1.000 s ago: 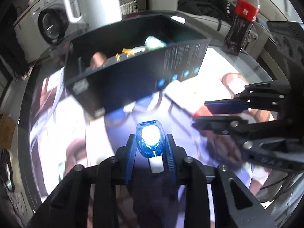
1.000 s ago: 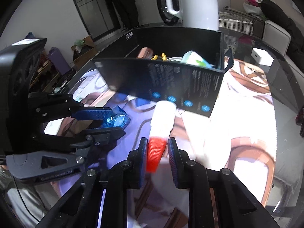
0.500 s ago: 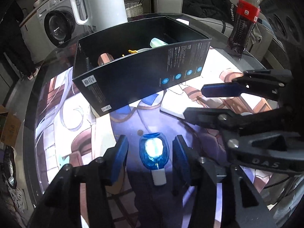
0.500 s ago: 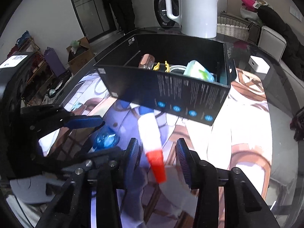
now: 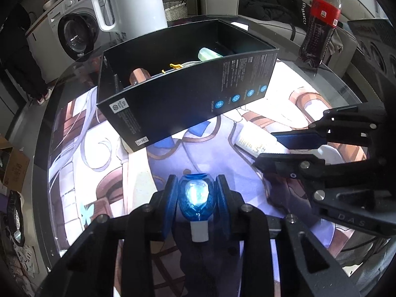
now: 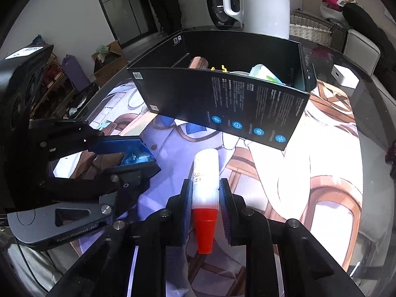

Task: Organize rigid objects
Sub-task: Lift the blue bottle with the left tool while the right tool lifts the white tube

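Note:
My left gripper (image 5: pixel 196 185) is shut on a blue faceted bottle (image 5: pixel 195 196) with a white cap; it also shows in the right wrist view (image 6: pixel 135 157). My right gripper (image 6: pixel 205 190) is shut on a white bottle with a red cap (image 6: pixel 205 185); the same bottle shows partly hidden in the left wrist view (image 5: pixel 257 143). Both are held low over the printed mat, in front of an open black box (image 5: pixel 188 94) (image 6: pixel 247 104) that holds a copper cylinder (image 5: pixel 138 75), a yellow piece and a pale green item (image 5: pixel 209 54).
A white kettle (image 5: pixel 133 2) stands behind the box. A cola bottle (image 5: pixel 319 22) stands at the table's far right. A small white box (image 6: pixel 345 75) lies on the glass table beyond the mat. A washing machine (image 5: pixel 74 34) is behind the table.
Half a second ago both grippers were open around the bottles lying on the mat. Now both have shut on them.

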The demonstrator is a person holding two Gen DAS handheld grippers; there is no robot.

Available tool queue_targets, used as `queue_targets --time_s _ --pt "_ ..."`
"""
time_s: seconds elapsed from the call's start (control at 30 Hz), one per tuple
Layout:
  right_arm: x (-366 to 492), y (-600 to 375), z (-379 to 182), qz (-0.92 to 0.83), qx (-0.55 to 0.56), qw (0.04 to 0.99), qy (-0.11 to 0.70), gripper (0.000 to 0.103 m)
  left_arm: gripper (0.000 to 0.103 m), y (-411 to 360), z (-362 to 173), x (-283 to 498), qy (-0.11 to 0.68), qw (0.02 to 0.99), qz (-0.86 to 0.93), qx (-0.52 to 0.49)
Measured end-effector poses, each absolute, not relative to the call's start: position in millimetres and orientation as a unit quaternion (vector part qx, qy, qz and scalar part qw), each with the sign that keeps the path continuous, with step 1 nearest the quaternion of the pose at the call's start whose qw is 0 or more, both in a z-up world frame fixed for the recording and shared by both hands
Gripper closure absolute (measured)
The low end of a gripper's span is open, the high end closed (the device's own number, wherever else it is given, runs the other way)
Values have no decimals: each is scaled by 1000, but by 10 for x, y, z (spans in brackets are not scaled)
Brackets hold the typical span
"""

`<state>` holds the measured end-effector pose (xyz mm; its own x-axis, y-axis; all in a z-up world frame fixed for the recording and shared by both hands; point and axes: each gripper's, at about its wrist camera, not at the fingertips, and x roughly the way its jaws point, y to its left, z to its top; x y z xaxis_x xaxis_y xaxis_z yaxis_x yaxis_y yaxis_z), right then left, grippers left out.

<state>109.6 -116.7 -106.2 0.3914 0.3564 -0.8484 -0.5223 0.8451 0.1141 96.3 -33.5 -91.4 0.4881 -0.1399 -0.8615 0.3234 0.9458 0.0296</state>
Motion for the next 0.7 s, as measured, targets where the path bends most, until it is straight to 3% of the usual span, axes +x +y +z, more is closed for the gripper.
queue_targets --time_s 0.07,0.2,0.23,0.3,0.37,0.53,0.7 --pt "1067 -1114 -1065 266 -103 831 477 76 56 -341 -930 946 487 858 -130 95" --pt "1063 -1100 -1080 266 -109 835 470 76 56 -353 -933 917 483 859 -131 106" --pt "1064 -1105 -1085 267 -108 835 468 76 58 -344 -935 920 484 859 -132 102" --pt "1045 -1092 -1098 269 -115 836 464 76 75 -339 -936 921 490 855 -147 90" --pt "1035 -1082 -1102 271 -122 836 462 82 74 -366 -931 912 489 854 -145 99" --pt "1070 -1190 -1070 272 -82 838 466 82 74 -415 -857 890 474 862 -147 106" --pt "992 -1205 -838 270 -80 863 419 82 74 -399 -621 796 423 889 -139 109"
